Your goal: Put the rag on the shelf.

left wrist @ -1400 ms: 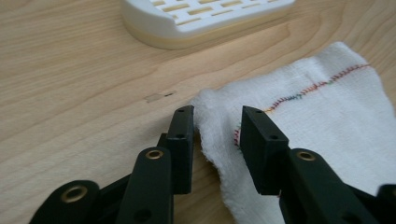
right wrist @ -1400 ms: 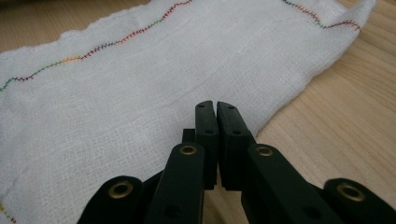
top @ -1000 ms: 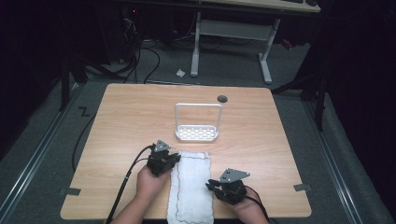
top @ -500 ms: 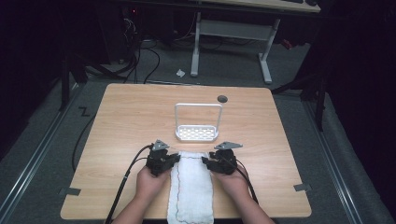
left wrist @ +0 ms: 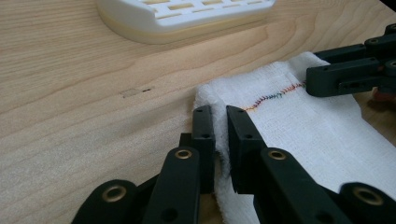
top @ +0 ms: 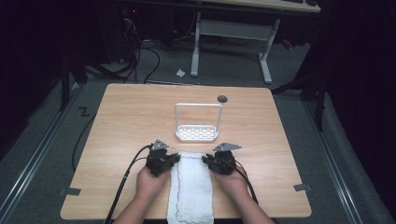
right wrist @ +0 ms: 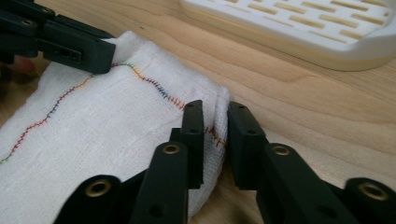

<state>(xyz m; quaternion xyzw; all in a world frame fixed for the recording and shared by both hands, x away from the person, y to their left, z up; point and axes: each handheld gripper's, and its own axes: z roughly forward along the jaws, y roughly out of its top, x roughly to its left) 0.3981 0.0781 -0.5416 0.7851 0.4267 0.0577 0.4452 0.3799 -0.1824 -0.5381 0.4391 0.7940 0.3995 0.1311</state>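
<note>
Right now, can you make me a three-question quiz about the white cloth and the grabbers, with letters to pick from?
1. Where does the white rack stand?
A. past the far end of the cloth
B. on the cloth
C. beside the table

2. How many grippers pinch the cloth?
A. none
B. one
C. two

3. How does the stitched edge look?
A. plain black
B. many-coloured
C. missing

Answers:
1 A: the high view shows the rack on bare wood just beyond the cloth's far end.
2 C: the left gripper and the right gripper each close on a far corner fold.
3 B: red, orange, green and blue stitches show along the hem.
</note>
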